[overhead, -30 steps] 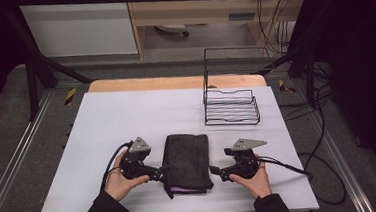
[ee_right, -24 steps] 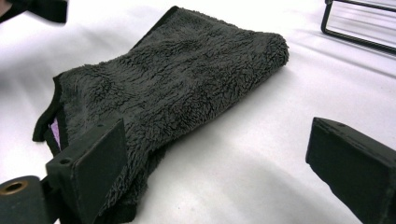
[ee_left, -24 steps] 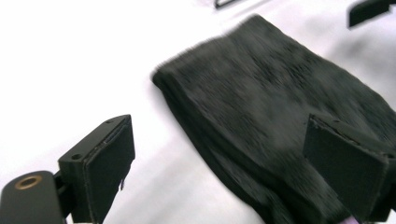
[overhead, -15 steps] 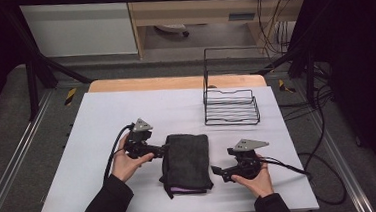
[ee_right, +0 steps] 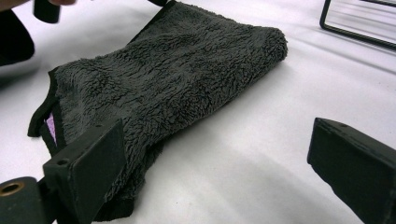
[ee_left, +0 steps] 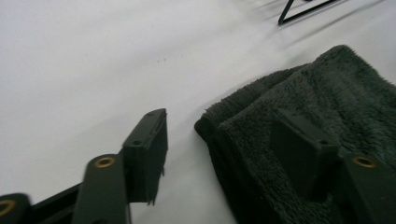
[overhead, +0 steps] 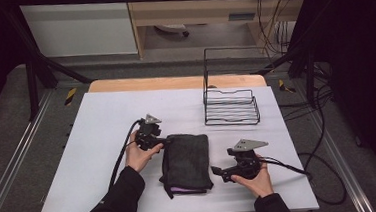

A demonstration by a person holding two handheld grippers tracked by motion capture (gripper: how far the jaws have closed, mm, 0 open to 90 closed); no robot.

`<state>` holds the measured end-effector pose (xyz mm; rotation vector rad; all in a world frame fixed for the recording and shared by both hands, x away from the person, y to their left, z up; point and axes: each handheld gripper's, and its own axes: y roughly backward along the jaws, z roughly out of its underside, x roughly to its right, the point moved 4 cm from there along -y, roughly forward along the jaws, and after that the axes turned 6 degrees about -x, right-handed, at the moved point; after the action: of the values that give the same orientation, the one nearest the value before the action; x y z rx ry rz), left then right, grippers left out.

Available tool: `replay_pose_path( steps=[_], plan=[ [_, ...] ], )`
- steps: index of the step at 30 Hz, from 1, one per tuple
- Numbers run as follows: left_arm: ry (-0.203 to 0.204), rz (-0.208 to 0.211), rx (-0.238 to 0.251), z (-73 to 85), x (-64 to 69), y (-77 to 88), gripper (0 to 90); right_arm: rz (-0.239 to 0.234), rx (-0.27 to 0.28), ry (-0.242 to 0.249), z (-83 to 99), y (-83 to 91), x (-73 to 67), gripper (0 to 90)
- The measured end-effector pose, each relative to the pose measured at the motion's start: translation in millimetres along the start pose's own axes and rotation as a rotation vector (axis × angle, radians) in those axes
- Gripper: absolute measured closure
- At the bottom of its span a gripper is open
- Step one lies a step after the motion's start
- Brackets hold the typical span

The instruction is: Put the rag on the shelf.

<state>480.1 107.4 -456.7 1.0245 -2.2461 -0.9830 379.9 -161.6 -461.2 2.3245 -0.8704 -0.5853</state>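
A folded dark grey fluffy towel (overhead: 186, 161) lies flat on the white table (overhead: 102, 122), with a purple strip (overhead: 184, 190) showing at its near edge. My left gripper (overhead: 167, 140) is at the towel's far left corner. In the left gripper view its jaws have just been closing: one fingertip (ee_left: 149, 149) is over bare table, the other (ee_left: 301, 144) lies over the towel (ee_left: 336, 88), and the corner sits between them ungripped. My right gripper (overhead: 214, 172) stands open by the towel's near right edge. One of its jaws is beside the towel (ee_right: 173, 79) and the other is over the table.
A black wire rack (overhead: 231, 108) stands at the back right of the table, and its base bars show in the left gripper view (ee_left: 303, 9) and right gripper view (ee_right: 355, 23). Cables trail off the table's right side (overhead: 321, 177).
My left gripper has moved away from the person along the towel's left edge to its far corner, and its jaws have narrowed. The right gripper has stayed put.
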Motion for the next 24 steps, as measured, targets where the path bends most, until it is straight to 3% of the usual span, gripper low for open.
replay_pose_path(
  steps=[6, 24],
  plan=[
    [0.012, 0.014, -0.025, 2.7, -2.9, -14.4, 48.1, -0.002, -0.007, -0.001, -0.1, -1.2, 0.6, 5.8],
    [0.038, 0.098, -0.046, 5.2, 1.8, -19.1, 70.6, -0.011, 0.007, -0.030, -5.7, -5.7, 4.7, 4.8]
  ],
)
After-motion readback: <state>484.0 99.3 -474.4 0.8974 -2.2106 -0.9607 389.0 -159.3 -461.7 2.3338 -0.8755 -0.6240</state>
